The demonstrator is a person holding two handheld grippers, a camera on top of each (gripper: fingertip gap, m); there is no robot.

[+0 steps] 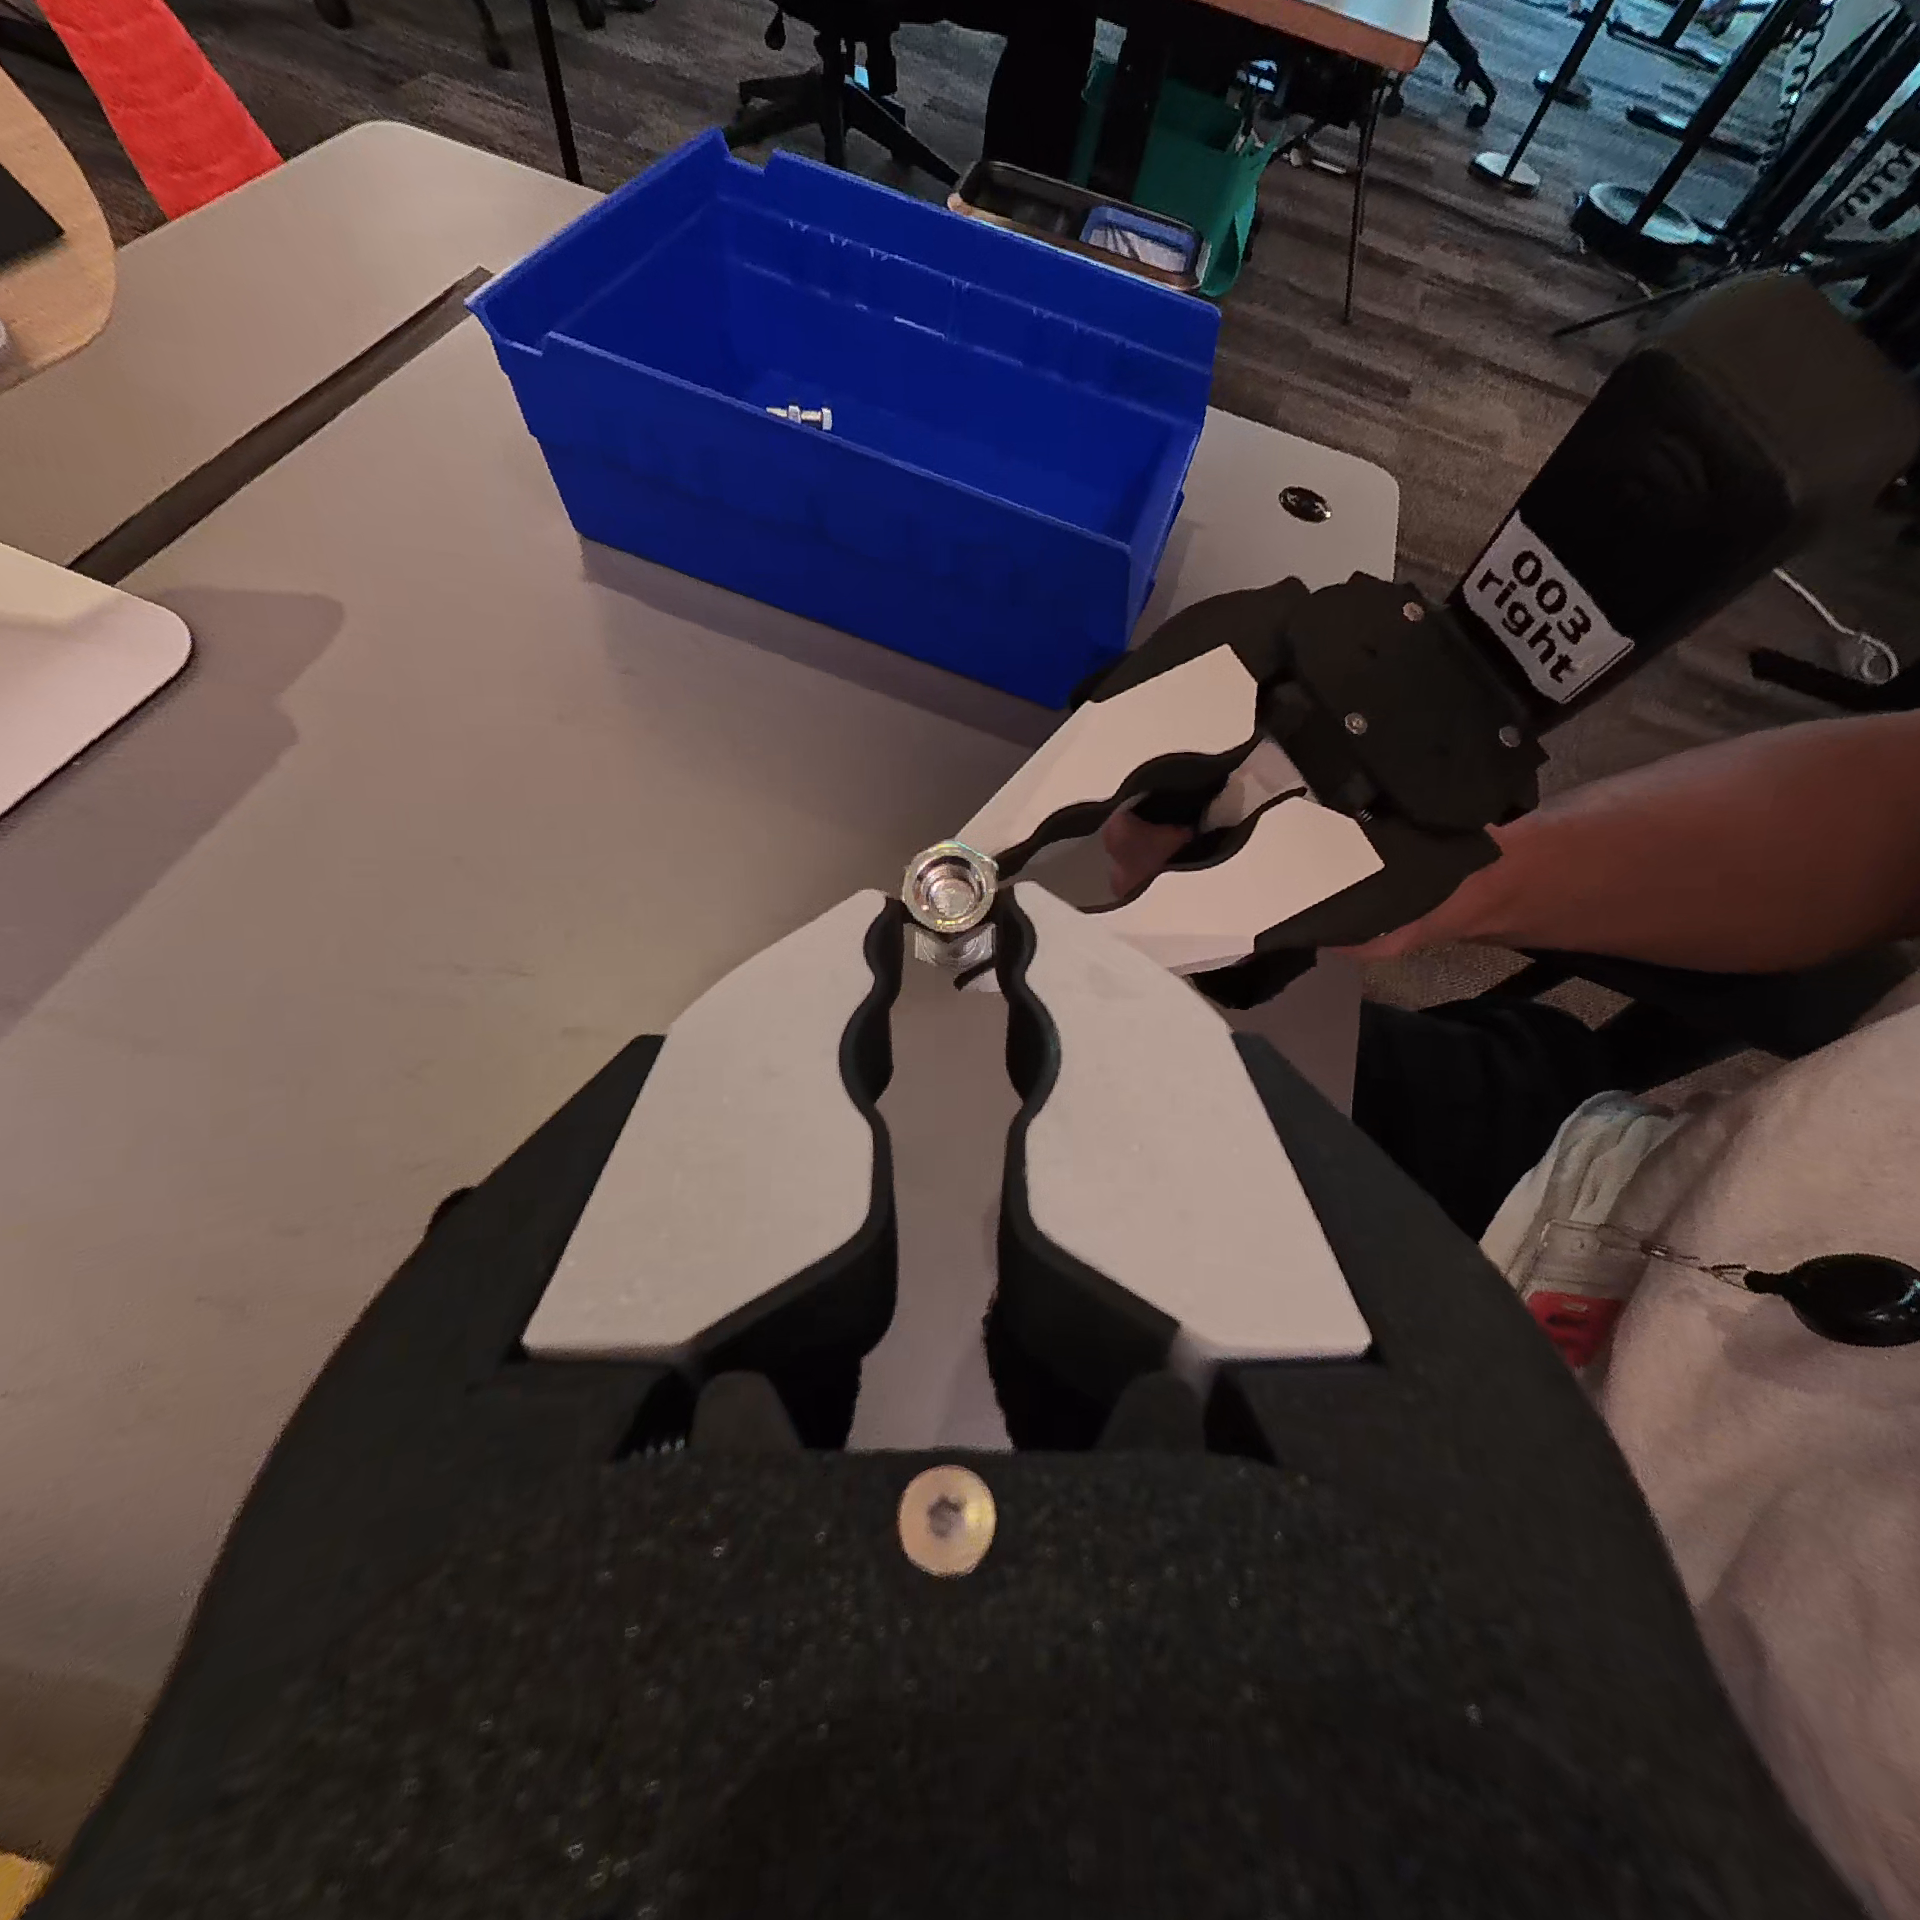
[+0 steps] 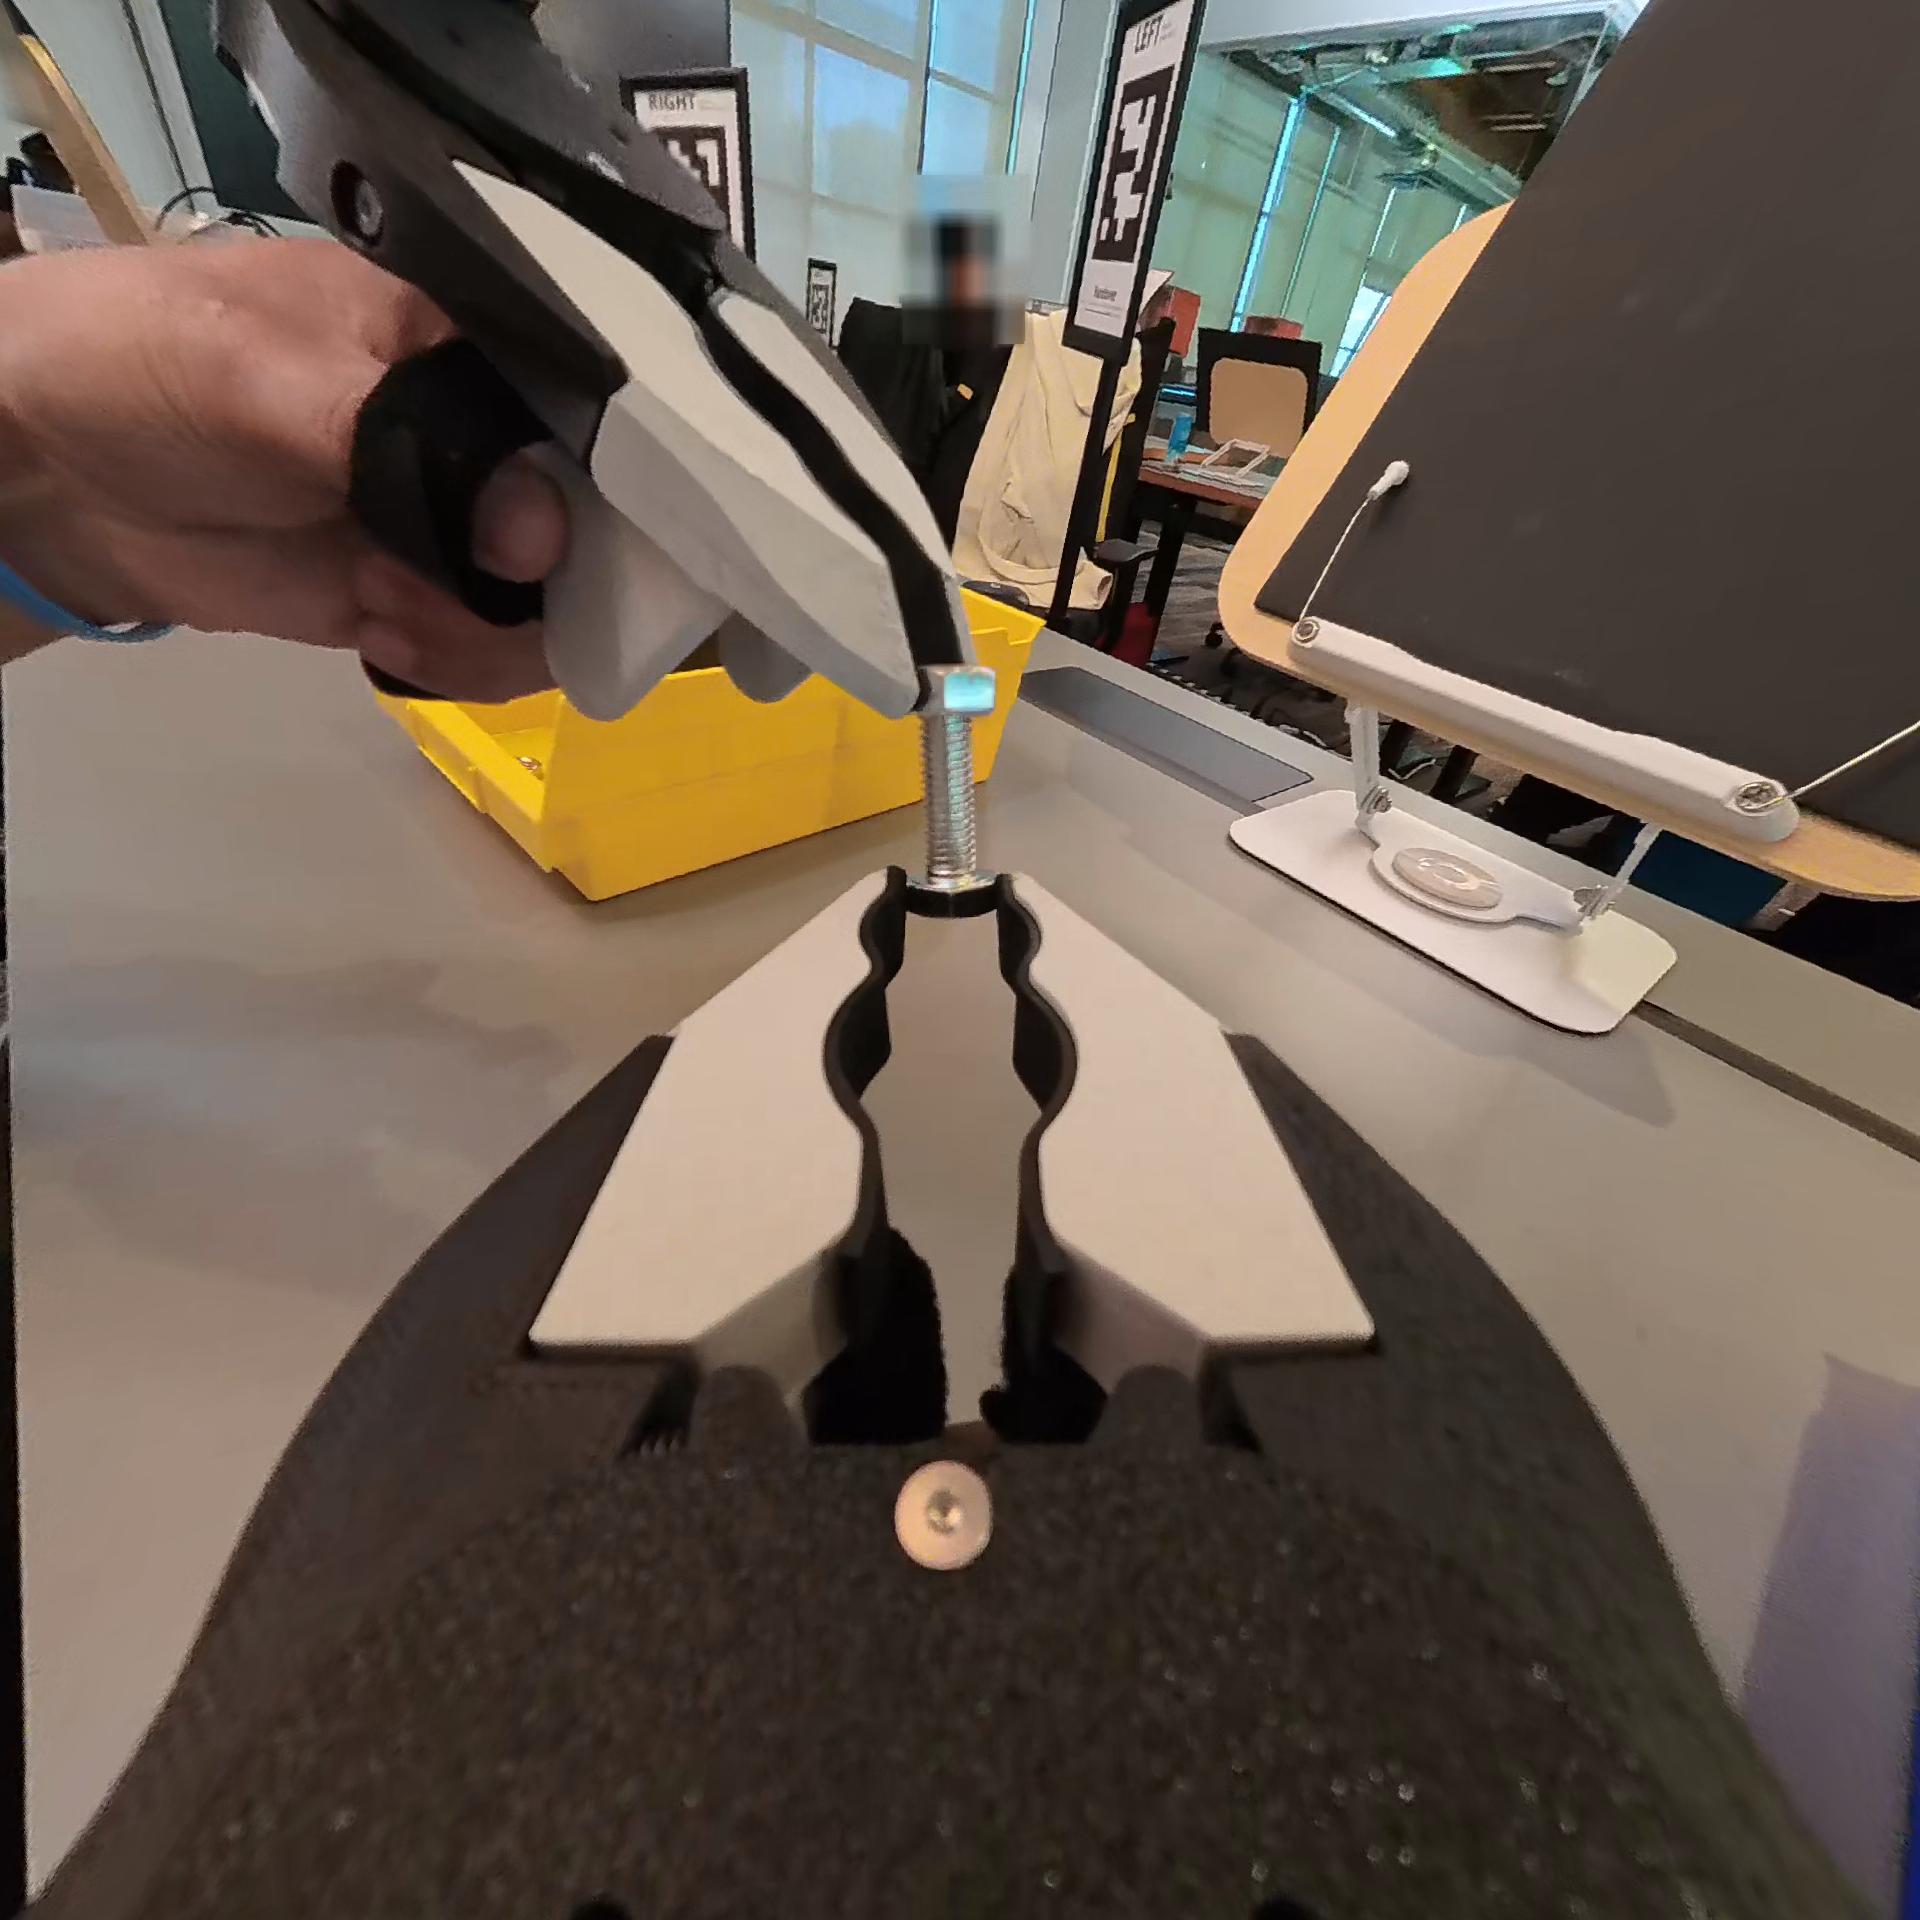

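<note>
On a grey table [image 1: 436, 883] in an open office, the left gripper [image 1: 948, 940] slants down from above with its jaws closed on the head of a silver bolt [image 2: 950, 790], which stands upright. The right gripper [image 2: 951, 896] lies low and level, nipping the nut [image 1: 948, 888] at the bolt's lower end, though its tips hide most of it. A blue bin [image 1: 862, 416] holding a small bolt sits beyond, a yellow bin [image 2: 717, 769] behind the hand [image 2: 208, 457], partly cut off.
</note>
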